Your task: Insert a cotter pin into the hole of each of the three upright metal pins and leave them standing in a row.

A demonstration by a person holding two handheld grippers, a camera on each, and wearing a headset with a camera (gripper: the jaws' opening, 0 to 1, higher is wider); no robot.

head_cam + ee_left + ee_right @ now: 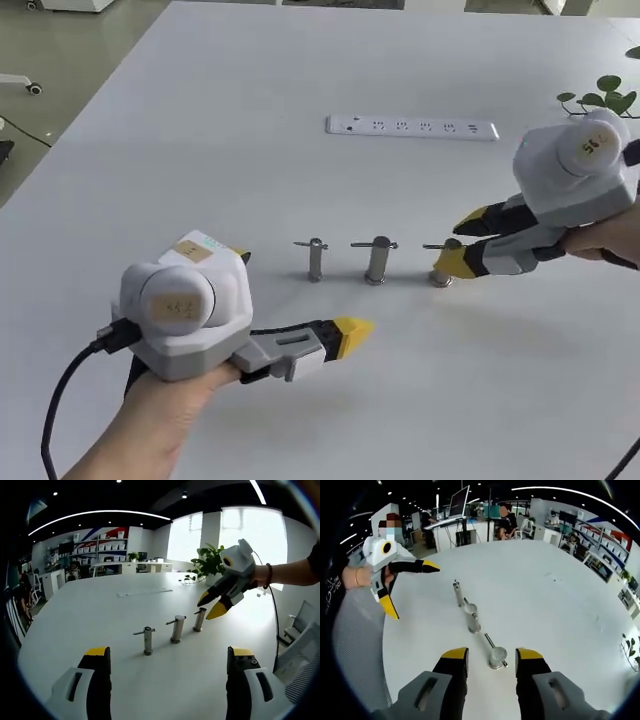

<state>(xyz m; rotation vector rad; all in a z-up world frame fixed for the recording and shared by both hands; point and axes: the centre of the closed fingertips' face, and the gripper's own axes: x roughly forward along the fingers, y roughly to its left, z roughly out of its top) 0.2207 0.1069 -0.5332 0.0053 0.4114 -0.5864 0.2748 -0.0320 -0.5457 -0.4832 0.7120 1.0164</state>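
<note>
Three upright metal pins stand in a row on the white table: left pin (315, 261), middle pin (377, 261), right pin (441, 272). A thin cotter pin (372, 243) crosses the top of each. My right gripper (458, 243) is open with its yellow-tipped jaws on either side of the right pin (496, 657), not touching it. My left gripper (297, 294) is open and empty, in front of and to the left of the row. In the left gripper view the row (176, 628) lies ahead between the wide jaws of the left gripper (169, 652).
A white power strip (411, 127) lies farther back on the table. A potted plant (600, 95) sits at the far right edge. A black cable (60, 400) trails from the left gripper. People sit at desks (455, 520) beyond the table.
</note>
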